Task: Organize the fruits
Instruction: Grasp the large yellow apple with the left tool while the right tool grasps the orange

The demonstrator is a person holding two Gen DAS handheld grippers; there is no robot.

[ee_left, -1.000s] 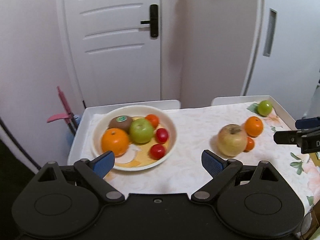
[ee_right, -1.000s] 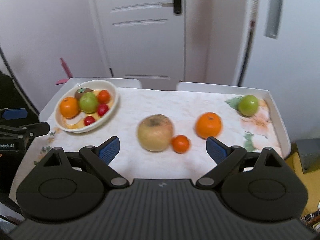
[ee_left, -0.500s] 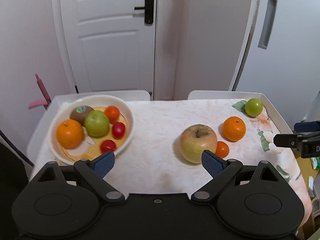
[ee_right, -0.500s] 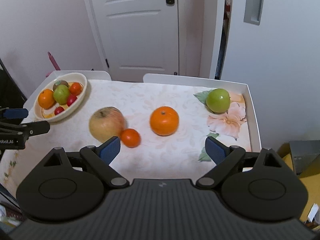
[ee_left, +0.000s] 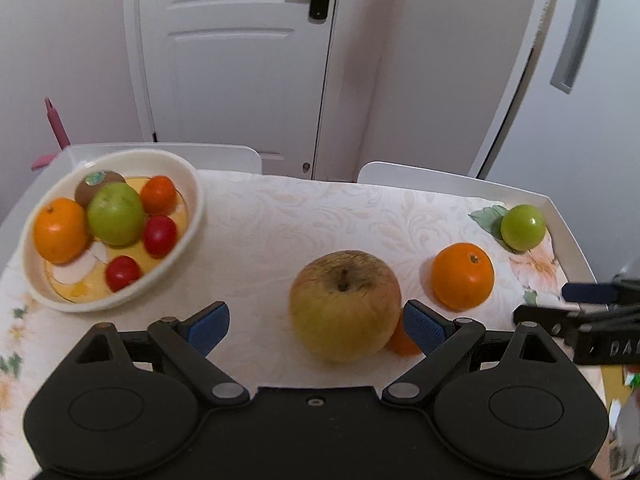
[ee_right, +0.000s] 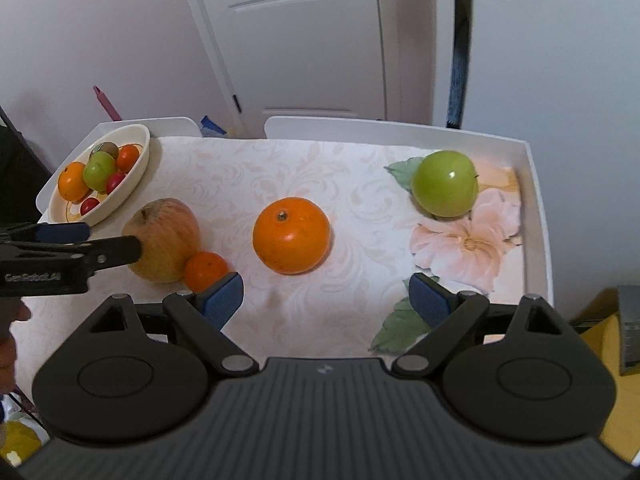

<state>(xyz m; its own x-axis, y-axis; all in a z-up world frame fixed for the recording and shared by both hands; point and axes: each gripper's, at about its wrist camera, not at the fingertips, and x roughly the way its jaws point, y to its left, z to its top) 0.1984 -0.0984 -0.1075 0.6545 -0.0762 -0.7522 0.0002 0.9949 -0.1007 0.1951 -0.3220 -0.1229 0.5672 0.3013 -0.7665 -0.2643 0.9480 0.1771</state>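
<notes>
A white bowl (ee_left: 192, 216) at the left holds an orange, a green apple, a kiwi and small red fruits. A big yellow apple (ee_left: 344, 304) lies on the cloth just ahead of my left gripper (ee_left: 316, 328), which is open; the apple sits by its right pad, untouched. A small orange (ee_left: 400, 342) peeks out behind the apple. In the right wrist view, my right gripper (ee_right: 325, 296) is open and empty, with the orange (ee_right: 291, 234) just beyond its fingers. The green apple (ee_right: 445, 182) is farther right. The left gripper (ee_right: 114, 240) reaches in beside the big apple (ee_right: 164, 236).
The floral cloth lies in a white table with a raised rim (ee_right: 536, 200). A white door and walls stand close behind. A pink object (ee_left: 56, 120) leans beyond the table's left corner. Bare cloth (ee_left: 300, 220) lies between bowl and loose fruit.
Both grippers have moved right and lower toward the table. The big apple has come up to my left fingers, and the orange now lies before my right fingers. Both stayed open.
</notes>
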